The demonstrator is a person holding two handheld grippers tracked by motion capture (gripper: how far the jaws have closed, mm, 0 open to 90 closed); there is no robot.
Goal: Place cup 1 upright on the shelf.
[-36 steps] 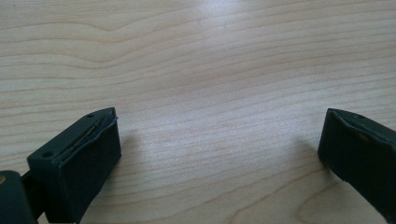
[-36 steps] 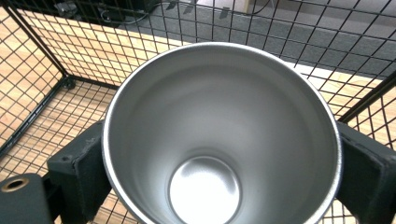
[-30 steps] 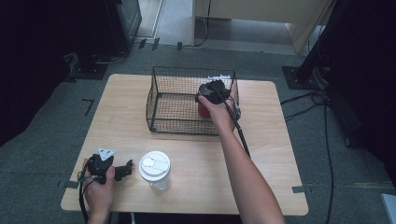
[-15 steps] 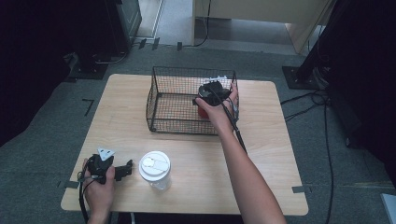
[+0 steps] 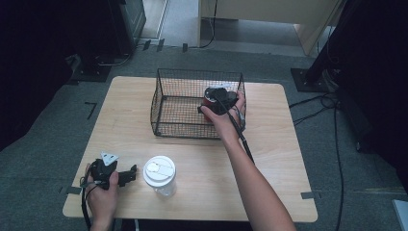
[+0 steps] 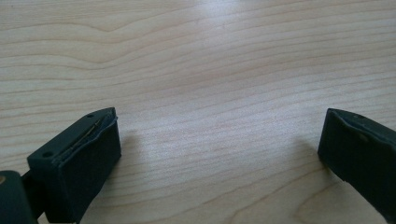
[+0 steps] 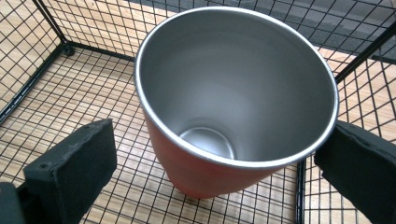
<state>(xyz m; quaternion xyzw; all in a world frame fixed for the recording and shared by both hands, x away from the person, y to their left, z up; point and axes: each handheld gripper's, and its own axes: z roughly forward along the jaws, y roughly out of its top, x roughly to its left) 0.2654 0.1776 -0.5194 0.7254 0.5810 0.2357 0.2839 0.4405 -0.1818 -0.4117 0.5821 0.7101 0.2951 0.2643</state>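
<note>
A red cup [image 5: 207,97] with a steel inside [image 7: 233,93] stands upright in the right part of the black wire basket [image 5: 192,72]. My right gripper [image 5: 219,100] reaches down into the basket from above, and its jaws have just been opening. In the right gripper view the right gripper [image 7: 217,140] is open with the cup between its pads; the left pad [image 7: 74,168] is clear of the cup wall. My left gripper [image 5: 127,175] rests at the table's near left corner. In the left gripper view the left gripper [image 6: 219,135] is open over bare wood [image 6: 210,56].
A clear cup with a white lid [image 5: 159,172] stands just right of the left gripper. The basket's wire walls [image 7: 42,28] close in around the red cup. The wooden table [image 5: 288,144] has bare room at the right and front right.
The right hand and gripper have shifted slightly over the red cup in the basket. The left hand has stayed where it was.
</note>
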